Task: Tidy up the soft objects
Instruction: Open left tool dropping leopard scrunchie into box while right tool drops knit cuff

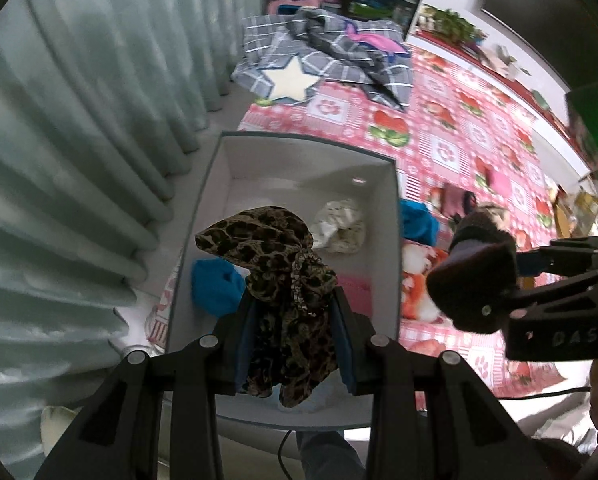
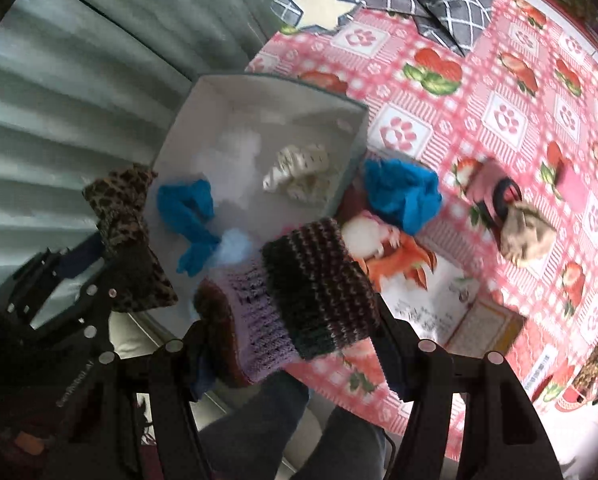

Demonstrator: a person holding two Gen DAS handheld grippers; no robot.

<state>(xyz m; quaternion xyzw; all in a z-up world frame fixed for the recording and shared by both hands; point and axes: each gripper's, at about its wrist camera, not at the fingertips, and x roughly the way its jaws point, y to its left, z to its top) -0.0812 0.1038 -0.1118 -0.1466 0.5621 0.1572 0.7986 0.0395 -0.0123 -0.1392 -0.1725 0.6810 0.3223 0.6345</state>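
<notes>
My left gripper [image 1: 295, 316] is shut on a leopard-print scarf [image 1: 275, 272] and holds it above a white open box [image 1: 219, 184]. The box holds a blue cloth [image 1: 215, 286], a cream spotted cloth [image 1: 341, 226] and something pink [image 1: 357, 292]. My right gripper [image 2: 295, 316] is shut on a knitted purple-and-dark piece [image 2: 299, 292] near the box's front right corner. The right gripper [image 1: 511, 280] also shows at the right of the left wrist view, the left gripper [image 2: 99, 256] with the scarf [image 2: 127, 236] at the left of the right wrist view.
The box [image 2: 359, 128] stands on a pink strawberry-print tablecloth [image 2: 499, 92]. Beside it lie another blue cloth [image 2: 403, 196], an orange-and-white plush [image 2: 383, 248], a beige cloth [image 2: 527, 232] and a pink item [image 2: 495, 188]. A grey checked blanket [image 1: 327, 60] lies at the far end. Curtains [image 1: 79, 140] hang left.
</notes>
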